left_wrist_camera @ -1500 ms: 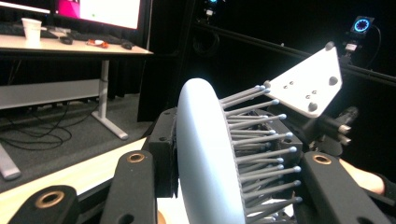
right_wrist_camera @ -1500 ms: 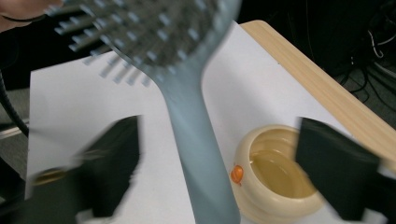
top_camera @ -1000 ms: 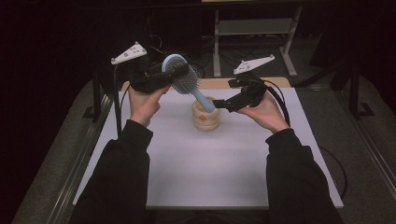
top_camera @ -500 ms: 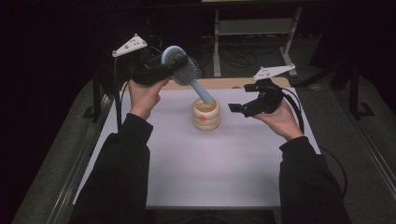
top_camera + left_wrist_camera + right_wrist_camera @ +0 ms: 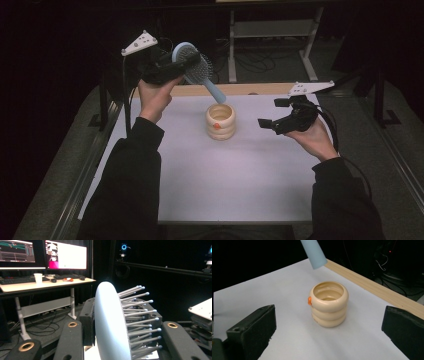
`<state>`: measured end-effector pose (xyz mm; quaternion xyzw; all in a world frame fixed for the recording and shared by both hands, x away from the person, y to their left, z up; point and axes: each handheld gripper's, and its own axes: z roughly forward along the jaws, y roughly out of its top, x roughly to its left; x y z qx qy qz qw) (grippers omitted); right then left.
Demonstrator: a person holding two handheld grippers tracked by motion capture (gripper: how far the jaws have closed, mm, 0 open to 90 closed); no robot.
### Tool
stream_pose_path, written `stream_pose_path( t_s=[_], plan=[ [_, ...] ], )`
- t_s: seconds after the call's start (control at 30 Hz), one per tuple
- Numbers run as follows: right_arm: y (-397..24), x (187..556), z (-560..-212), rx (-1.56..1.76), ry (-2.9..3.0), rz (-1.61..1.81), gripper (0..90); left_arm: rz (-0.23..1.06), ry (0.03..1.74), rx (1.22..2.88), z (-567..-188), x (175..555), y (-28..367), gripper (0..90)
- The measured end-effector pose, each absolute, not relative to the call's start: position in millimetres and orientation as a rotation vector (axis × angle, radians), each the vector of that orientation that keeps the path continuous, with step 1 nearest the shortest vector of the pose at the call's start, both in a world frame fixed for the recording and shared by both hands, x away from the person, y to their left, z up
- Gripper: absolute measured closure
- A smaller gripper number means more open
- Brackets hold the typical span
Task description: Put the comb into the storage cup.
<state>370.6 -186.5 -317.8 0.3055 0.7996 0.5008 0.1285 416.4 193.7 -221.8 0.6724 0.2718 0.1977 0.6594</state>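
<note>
A light blue hairbrush (image 5: 199, 69) is clamped by its head in my left gripper (image 5: 176, 67), raised at the table's far left. Its handle (image 5: 215, 92) slants down to the right and ends just above a cream ringed cup (image 5: 220, 121) with an orange dot. In the left gripper view the jaws press on both sides of the brush head (image 5: 110, 322), bristles pointing right. My right gripper (image 5: 268, 113) is held right of the cup, open and with nothing in it. The right gripper view shows the cup (image 5: 329, 303) ahead between the spread jaws, and the handle tip (image 5: 314, 252) above it.
The cup stands on a white table top (image 5: 225, 180) with a wooden strip (image 5: 260, 89) along its far edge. A metal shelf frame (image 5: 270, 30) stands behind the table. In the left gripper view there is a desk with monitors (image 5: 42, 252) and a paper cup (image 5: 38, 278).
My right gripper has drawn away from the cup to the right and sunk a little. The left gripper with the brush has hardly moved, though the handle tip stands slightly higher over the cup.
</note>
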Motion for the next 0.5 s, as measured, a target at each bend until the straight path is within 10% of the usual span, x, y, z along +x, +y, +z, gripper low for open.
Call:
stream_pose_path(
  t_s=[0.5],
  plan=[
    [-216, 348, -343, 0.948, 2.286, 1.516, 0.0, 0.462, 0.647, 1.555, -237, 436, 187, 55.4]
  ],
)
